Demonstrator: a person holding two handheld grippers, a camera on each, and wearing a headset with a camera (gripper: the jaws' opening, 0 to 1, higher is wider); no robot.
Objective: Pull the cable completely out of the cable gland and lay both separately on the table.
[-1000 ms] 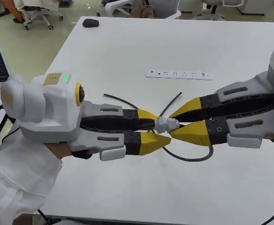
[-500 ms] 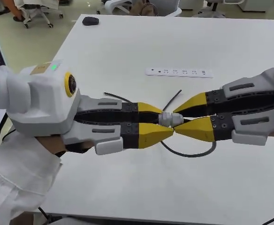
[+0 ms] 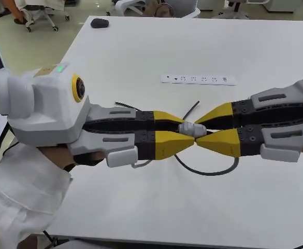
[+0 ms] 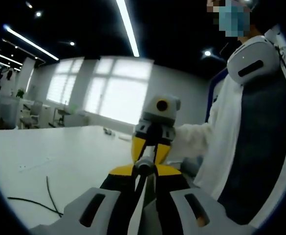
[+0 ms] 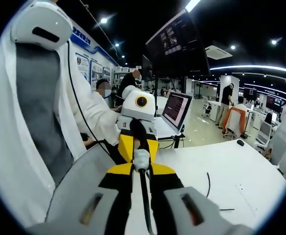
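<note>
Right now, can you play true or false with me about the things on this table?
The left hand-held gripper and the right hand-held gripper meet at the gland. True.
The cable is out of the gland. False: it runs into the gland.
A power strip lies on the table. True.
The mouse is beside the gland. False: it sits at the table's far edge.

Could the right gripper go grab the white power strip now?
Probably not yet: the right gripper looks shut on the cable, though nothing blocks the way to the power strip.
</note>
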